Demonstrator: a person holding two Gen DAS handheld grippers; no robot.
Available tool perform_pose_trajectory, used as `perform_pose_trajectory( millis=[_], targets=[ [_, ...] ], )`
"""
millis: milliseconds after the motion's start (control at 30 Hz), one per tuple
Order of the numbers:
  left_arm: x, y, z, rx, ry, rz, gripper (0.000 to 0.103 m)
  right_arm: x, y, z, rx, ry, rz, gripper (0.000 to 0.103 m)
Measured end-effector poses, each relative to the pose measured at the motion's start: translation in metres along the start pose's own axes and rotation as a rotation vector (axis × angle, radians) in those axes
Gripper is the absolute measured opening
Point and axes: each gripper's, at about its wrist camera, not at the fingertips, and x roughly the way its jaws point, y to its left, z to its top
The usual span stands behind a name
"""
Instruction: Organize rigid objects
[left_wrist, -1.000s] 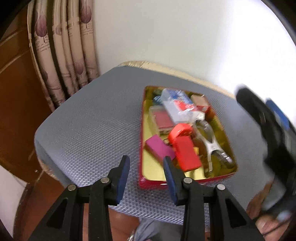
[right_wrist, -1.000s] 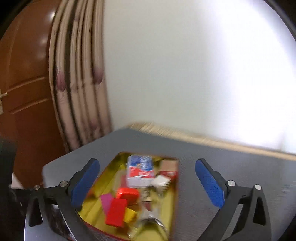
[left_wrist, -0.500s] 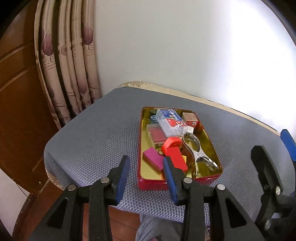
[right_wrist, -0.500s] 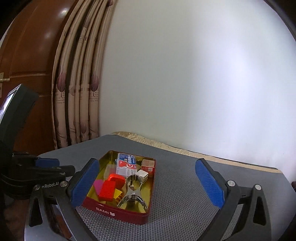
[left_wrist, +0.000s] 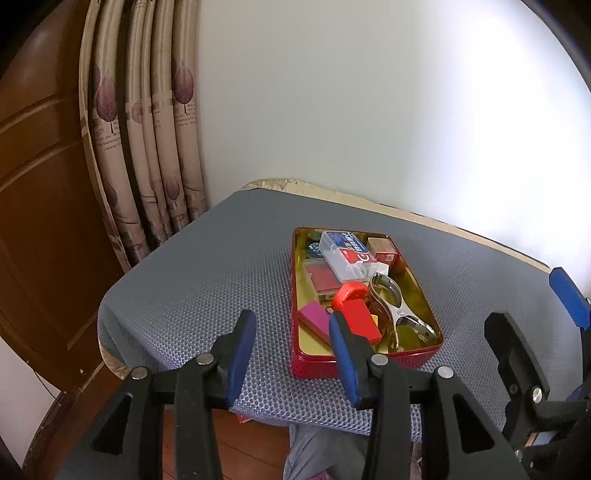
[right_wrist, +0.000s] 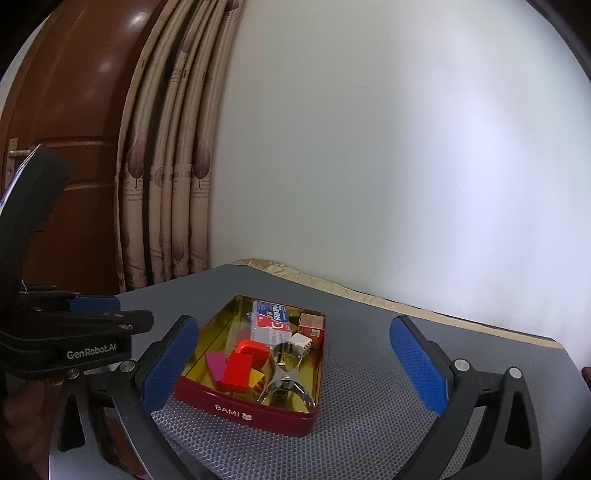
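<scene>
Sharp frames; glare on the wall (left_wrist: 461, 129), perhaps window light; fisheye-bent edges

A red tin (right_wrist: 255, 408) with a gold inside lies open on the grey mat, marked BAMI on its near wall. Inside lie a clear box (left_wrist: 345, 254) with a red-blue label, a brown cube (left_wrist: 382, 249), a metal clamp (left_wrist: 395, 310), a red block (left_wrist: 356, 314), a pink block (left_wrist: 314, 321) and a yellow piece (right_wrist: 256, 378), heaped loosely.
</scene>
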Motion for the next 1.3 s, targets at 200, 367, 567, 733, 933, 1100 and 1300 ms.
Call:
perform_pose_trajectory(
  millis=[200,367,567,733,933,1100,1300],
  targets=[
    [0.004,-0.001,-0.002,0.008,0.015,0.001,0.042,0.002,0.001,0.0,0.009,0.015,-0.008,0.103],
    [0.009,-0.003,-0.005,0.008,0.033,0.007,0.042,0.006,0.0,-0.004,0.018,0.038,-0.006,0.103],
    [0.011,-0.004,-0.006,0.007,0.042,0.01,0.042,0.006,0.001,-0.005,0.023,0.045,-0.002,0.103],
    [0.01,-0.007,-0.008,0.015,0.043,0.016,0.042,0.007,0.001,-0.007,0.023,0.052,0.002,0.103],
    [0.011,-0.009,-0.01,0.016,0.046,0.016,0.042,0.008,0.001,-0.01,0.031,0.066,-0.003,0.103],
    [0.011,-0.01,-0.011,0.025,0.048,0.022,0.042,0.011,-0.001,-0.01,0.046,0.077,-0.007,0.103],
    [0.013,-0.013,-0.012,0.039,0.055,0.021,0.042,0.013,-0.005,-0.011,0.058,0.084,-0.005,0.103]
  ],
)
